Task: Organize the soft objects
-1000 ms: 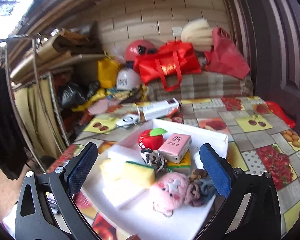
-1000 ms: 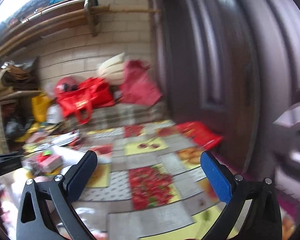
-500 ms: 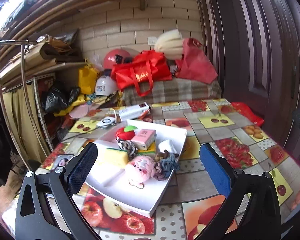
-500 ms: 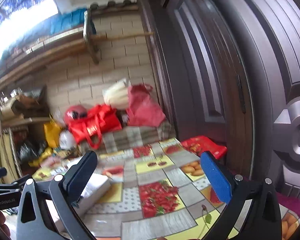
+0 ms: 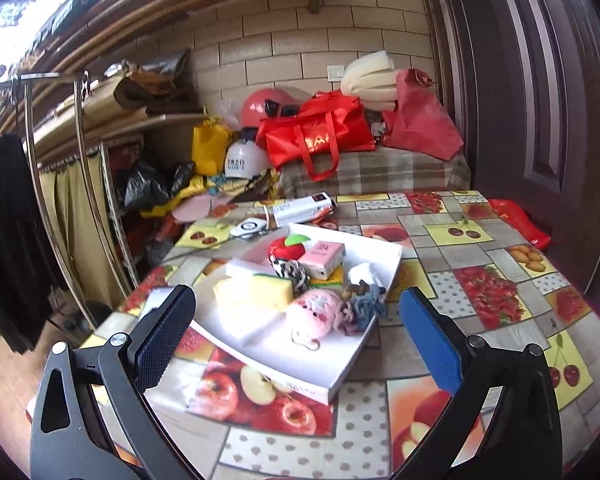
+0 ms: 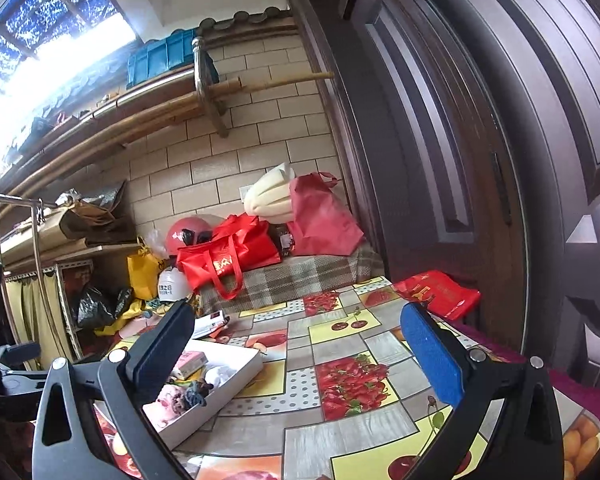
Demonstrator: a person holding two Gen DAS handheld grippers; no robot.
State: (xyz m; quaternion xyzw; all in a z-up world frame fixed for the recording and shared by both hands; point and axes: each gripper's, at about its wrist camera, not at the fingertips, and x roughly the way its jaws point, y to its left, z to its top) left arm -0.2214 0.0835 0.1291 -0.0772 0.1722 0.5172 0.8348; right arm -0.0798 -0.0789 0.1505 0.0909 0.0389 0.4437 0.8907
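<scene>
A white tray [image 5: 380, 258] sits on the fruit-print table. It holds a pink plush toy [image 5: 318, 312], a yellow sponge [image 5: 272, 291], a grey-brown scrunchie [image 5: 364, 304], a black-and-white scrunchie [image 5: 291, 272], a red apple toy [image 5: 286, 246], a pink box [image 5: 326, 256] and a white cloth [image 5: 362, 272]. My left gripper [image 5: 298, 338] is open and empty, held above the tray's near edge. My right gripper [image 6: 300, 350] is open and empty, held above the table right of the tray [image 6: 236, 380].
A white carton [image 5: 300, 209] and a round white device [image 5: 248, 227] lie behind the tray. A red packet [image 5: 518, 218] lies at the table's right edge by the dark door [image 6: 480, 160]. Red bags [image 5: 320, 132] and helmets sit on a plaid bench behind.
My left gripper has pulled back and up from the tray, so more of the table shows. My right gripper has lifted and steadied, its view now tilted higher up the wall.
</scene>
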